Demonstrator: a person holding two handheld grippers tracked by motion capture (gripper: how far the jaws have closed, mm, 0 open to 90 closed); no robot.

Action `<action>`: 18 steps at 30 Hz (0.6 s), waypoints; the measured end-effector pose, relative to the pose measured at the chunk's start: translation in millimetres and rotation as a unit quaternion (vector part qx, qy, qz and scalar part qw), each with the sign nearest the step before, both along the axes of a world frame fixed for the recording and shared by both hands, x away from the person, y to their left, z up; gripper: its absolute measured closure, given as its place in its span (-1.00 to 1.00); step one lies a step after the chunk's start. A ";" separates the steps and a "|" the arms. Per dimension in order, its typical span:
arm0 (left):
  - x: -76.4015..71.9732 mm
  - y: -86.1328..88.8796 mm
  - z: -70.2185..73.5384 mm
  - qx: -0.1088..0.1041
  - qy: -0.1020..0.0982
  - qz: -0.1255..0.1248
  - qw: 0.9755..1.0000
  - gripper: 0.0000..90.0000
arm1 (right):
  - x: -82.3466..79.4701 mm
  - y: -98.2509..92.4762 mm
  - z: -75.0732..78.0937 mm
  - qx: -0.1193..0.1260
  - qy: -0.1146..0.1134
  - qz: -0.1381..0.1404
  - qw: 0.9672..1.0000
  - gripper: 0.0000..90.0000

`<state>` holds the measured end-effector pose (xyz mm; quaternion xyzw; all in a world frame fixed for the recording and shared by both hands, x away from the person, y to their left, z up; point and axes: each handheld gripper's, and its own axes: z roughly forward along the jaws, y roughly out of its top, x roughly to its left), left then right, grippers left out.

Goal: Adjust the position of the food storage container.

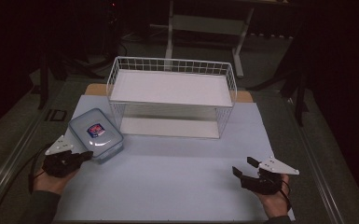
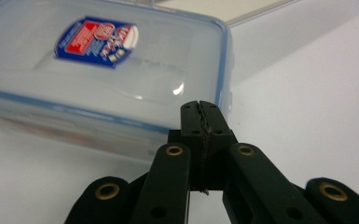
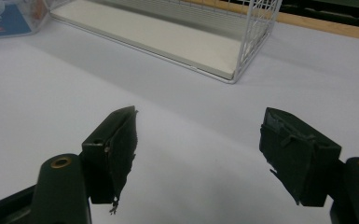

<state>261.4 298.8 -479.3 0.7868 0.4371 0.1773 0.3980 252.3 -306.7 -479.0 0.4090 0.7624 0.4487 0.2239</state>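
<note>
Container beside left gripper (jaws pressed together, empty).

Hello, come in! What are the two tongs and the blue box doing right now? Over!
Left tongs shut, tips at the lidded blue box, gripping nothing. Right tongs open over bare mat. Wire shelf rack behind the box, nothing between.

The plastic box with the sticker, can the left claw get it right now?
Probably yes. The left claw is right by the plastic box with nothing between them, but its jaws are shut, so it would need to open first.
</note>
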 end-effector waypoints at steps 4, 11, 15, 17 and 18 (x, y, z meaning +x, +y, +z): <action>13.8 7.0 7.5 0.001 -0.009 0.024 1.000 0.99 | -0.1 -2.0 0.0 0.002 -0.001 -0.002 1.000 -0.40; 46.9 28.1 20.3 0.013 -0.020 0.076 0.997 0.96 | 0.4 -3.6 -0.5 0.004 0.000 -0.004 1.000 -0.40; 66.9 41.6 20.0 0.019 -0.013 0.111 0.994 0.96 | 0.8 -4.6 -1.3 0.003 0.001 -0.006 1.000 -0.40; 76.3 49.2 18.0 0.021 -0.012 0.132 0.991 0.96 | 1.1 -4.8 -2.1 0.004 0.002 -0.008 1.000 -0.40; 80.9 53.3 17.1 0.020 -0.010 0.141 0.990 0.97 | 1.2 -4.7 -2.5 0.004 0.004 -0.008 1.000 -0.40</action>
